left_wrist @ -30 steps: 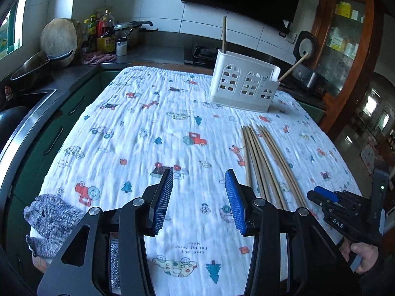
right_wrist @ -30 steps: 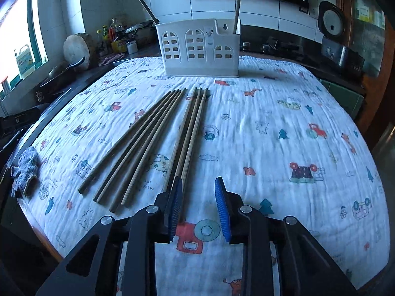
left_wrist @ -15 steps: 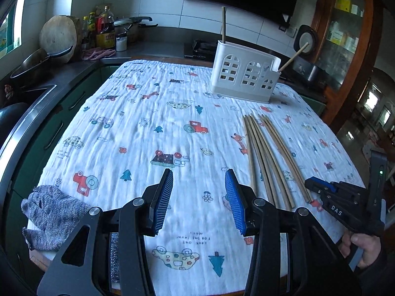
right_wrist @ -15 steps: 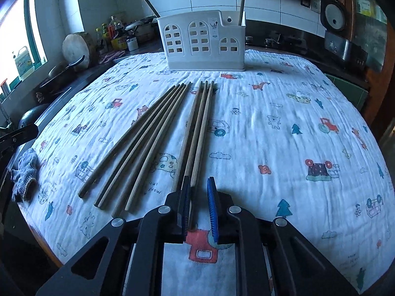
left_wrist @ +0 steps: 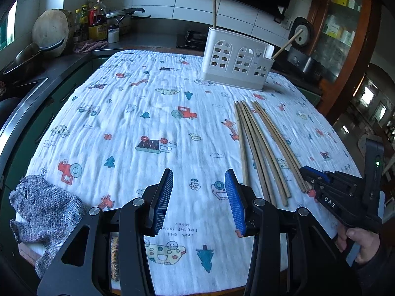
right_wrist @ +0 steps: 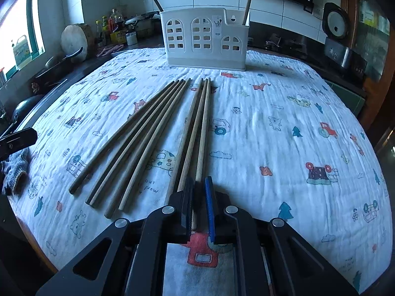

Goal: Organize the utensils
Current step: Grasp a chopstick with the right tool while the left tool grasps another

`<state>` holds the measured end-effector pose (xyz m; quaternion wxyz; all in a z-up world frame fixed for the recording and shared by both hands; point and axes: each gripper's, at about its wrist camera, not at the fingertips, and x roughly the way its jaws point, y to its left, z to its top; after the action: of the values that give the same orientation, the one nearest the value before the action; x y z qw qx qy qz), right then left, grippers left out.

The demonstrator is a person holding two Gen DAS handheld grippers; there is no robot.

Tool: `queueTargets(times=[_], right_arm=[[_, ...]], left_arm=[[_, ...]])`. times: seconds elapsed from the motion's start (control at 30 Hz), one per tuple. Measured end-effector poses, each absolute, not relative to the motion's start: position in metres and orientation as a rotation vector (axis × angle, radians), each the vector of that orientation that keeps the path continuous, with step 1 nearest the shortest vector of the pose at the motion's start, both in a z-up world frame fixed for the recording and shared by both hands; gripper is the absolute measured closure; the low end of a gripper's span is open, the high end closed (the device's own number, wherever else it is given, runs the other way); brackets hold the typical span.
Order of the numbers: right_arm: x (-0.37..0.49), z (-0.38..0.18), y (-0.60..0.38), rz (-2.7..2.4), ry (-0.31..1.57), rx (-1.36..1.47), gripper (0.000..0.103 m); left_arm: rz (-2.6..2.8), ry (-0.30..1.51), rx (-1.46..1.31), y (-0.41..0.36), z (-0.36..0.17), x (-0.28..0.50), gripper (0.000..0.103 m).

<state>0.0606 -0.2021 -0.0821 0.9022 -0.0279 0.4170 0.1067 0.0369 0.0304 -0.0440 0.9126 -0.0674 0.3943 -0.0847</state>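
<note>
The right hand-held gripper (right_wrist: 198, 207) had pinched shut over the last second — a moment before its jaws stood apart over the near ends of the right-hand bundle, and now they were clamped on the near end of the rightmost chopstick (right_wrist: 200, 148), the stick running away toward twelve o'clock. Its two neighbours lay just beside it to the left, outside the jaws as far as I could tell. The other four chopsticks (right_wrist: 133, 143) fanned out toward ten o'clock on the cloth-covered surface (right_wrist: 284, 128), untouched. The white holder (right_wrist: 205, 44) stood at twelve o'clock at the far edge, with one stick upright in its right compartment and another leaning out on the left. The left hand-held gripper (left_wrist: 200, 197) hovered half open with nothing in it — only printed cloth showed between its pads. I took it that the grasp was made, and lifting and carrying to the holder came next.
</note>
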Motion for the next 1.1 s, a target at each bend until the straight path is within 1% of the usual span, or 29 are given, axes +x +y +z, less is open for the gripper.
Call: queueTargets(times=[0.23, 0.3, 0.47, 0.57, 0.83, 0.97, 1.1], right_arm=[[0.058, -0.080, -0.209, 0.223, 0.851, -0.031, 0.096], [0.056, -0.077, -0.212, 0.218, 0.842, -0.027, 0.096], [0.050, -0.059, -0.221, 0.206, 0.788, -0.021, 0.096], [0.047, -0.046, -0.224, 0.207, 0.756, -0.018, 0.096], [0.042, -0.012, -0.229, 0.212, 0.671, -0.024, 0.096], [0.041, -0.001, -0.227, 0.215, 0.643, -0.033, 0.096], [0.043, 0.009, -0.227, 0.221, 0.623, -0.036, 0.096]], left_arm=[[-0.259, 0.848, -0.127, 0.001, -0.061, 0.043, 0.060], [-0.286, 0.857, -0.124, -0.008, -0.065, 0.047, 0.063], [-0.314, 0.889, -0.094, -0.030, -0.079, 0.062, 0.077], [-0.313, 0.905, -0.095, -0.033, -0.086, 0.070, 0.083], [-0.286, 0.905, -0.077, -0.040, -0.091, 0.073, 0.089], [-0.238, 0.893, -0.038, -0.045, -0.091, 0.071, 0.097], [-0.241, 0.884, -0.030, -0.048, -0.086, 0.069, 0.097]])
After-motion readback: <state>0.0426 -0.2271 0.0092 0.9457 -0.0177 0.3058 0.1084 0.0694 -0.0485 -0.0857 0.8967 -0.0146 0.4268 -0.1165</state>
